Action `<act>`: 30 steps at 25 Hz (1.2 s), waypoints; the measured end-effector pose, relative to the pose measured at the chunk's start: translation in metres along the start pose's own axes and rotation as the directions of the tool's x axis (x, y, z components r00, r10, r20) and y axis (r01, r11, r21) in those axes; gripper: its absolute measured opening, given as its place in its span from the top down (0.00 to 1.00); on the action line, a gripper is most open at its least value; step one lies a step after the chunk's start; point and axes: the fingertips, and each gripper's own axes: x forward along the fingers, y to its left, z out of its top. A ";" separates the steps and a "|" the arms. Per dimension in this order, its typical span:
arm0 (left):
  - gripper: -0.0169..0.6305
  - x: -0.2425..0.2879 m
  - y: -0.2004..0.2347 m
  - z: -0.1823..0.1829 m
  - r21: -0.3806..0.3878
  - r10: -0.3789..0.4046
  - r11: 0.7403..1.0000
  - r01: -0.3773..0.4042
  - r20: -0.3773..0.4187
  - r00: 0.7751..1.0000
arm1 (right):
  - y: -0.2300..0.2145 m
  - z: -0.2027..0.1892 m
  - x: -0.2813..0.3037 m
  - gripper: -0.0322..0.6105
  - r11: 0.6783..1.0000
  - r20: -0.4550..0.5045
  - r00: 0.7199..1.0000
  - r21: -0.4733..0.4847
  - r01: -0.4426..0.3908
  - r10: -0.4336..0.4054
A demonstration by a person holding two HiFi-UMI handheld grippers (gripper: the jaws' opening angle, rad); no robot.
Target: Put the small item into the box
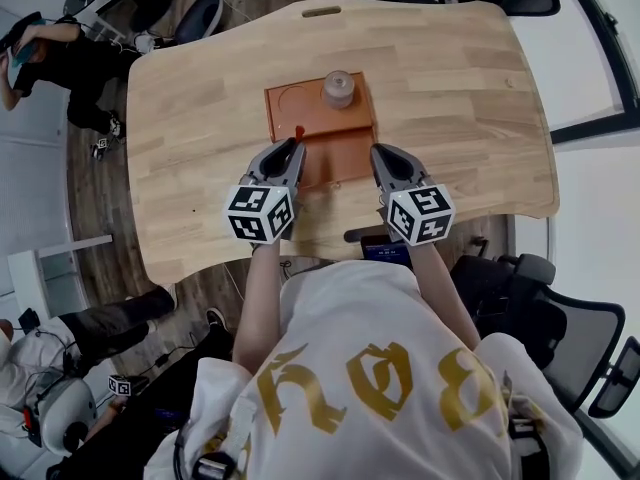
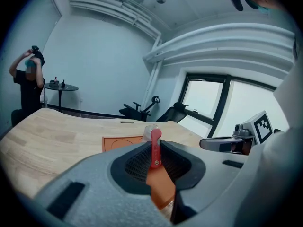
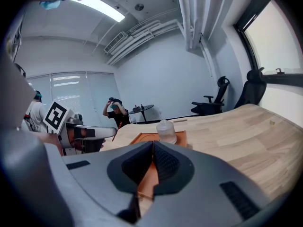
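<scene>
A flat orange-brown box (image 1: 300, 108) lies open in the middle of the wooden table (image 1: 200, 108), and a small translucent jar (image 1: 338, 89) stands on its far right part. My left gripper (image 1: 296, 148) is at the box's near left edge, shut on a thin red small item (image 1: 298, 132). In the left gripper view that red item (image 2: 155, 148) stands upright between the pads of the left gripper (image 2: 155, 161), with the box (image 2: 118, 142) and the jar (image 2: 148, 128) beyond. My right gripper (image 1: 378, 154) is at the box's near right corner. Its jaws (image 3: 152, 161) are pressed together with nothing in them, and the jar (image 3: 166, 131) is ahead.
The table's front edge (image 1: 330, 240) runs just behind the grippers, with a dark device (image 1: 386, 250) at it. A slot (image 1: 321, 11) is cut near the far edge. Office chairs (image 1: 560, 318) stand to the right. People (image 1: 60, 53) are at the left.
</scene>
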 end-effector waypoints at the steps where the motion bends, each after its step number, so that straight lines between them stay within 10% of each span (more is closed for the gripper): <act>1: 0.88 0.002 0.001 -0.003 0.000 0.002 1.000 -0.002 -0.010 1.000 | -0.001 -0.002 0.003 0.93 1.000 -0.009 1.000 0.002 -0.003 0.003; 30: 0.88 0.046 0.010 -0.073 0.066 -0.012 0.997 0.029 -0.252 0.968 | -0.024 -0.044 0.048 0.93 0.999 -0.139 0.989 0.017 -0.041 0.043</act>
